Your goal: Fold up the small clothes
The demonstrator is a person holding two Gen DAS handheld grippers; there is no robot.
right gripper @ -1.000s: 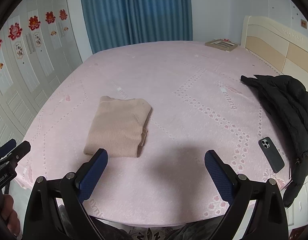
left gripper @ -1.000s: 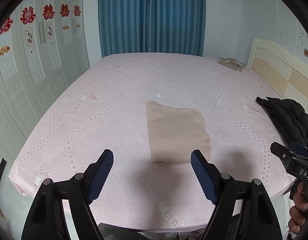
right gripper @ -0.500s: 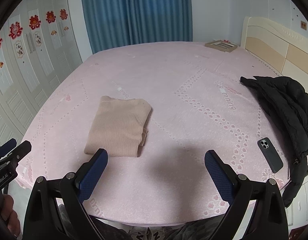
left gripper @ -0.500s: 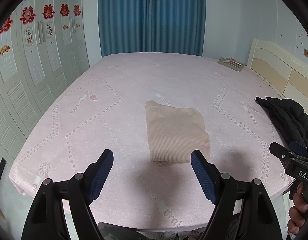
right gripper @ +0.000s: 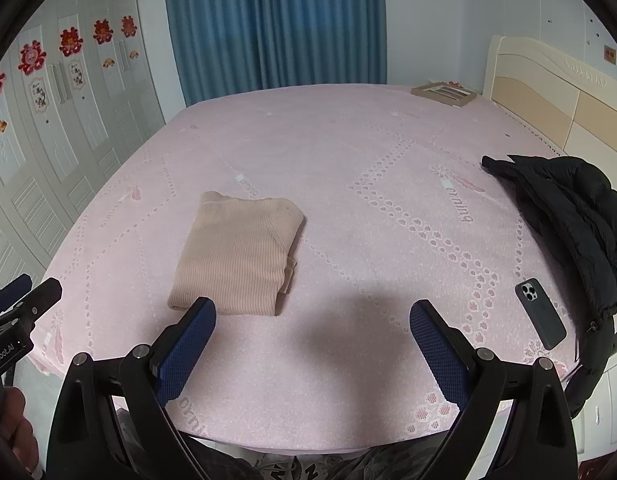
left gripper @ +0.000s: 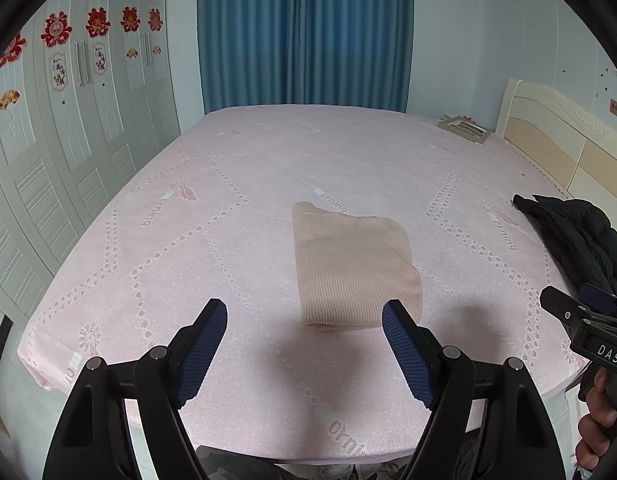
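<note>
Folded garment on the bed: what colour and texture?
Pale beige-pink folded garment, rib-knit; clearest in the right wrist view.

Both fisheye cameras are looking forward along their own blue-padded fingers from the near edge of the pink patterned bed (left gripper: 268,168), facing the blue pleated curtain (left gripper: 304,32). The left wrist view is sitting further left, the right wrist view further right; both are sharing the folded beige ribbed knit garment (left gripper: 354,266) (right gripper: 236,256) and the black puffer jacket (right gripper: 568,216)

Ribbed knit sweater (left gripper: 354,268), matt
</note>
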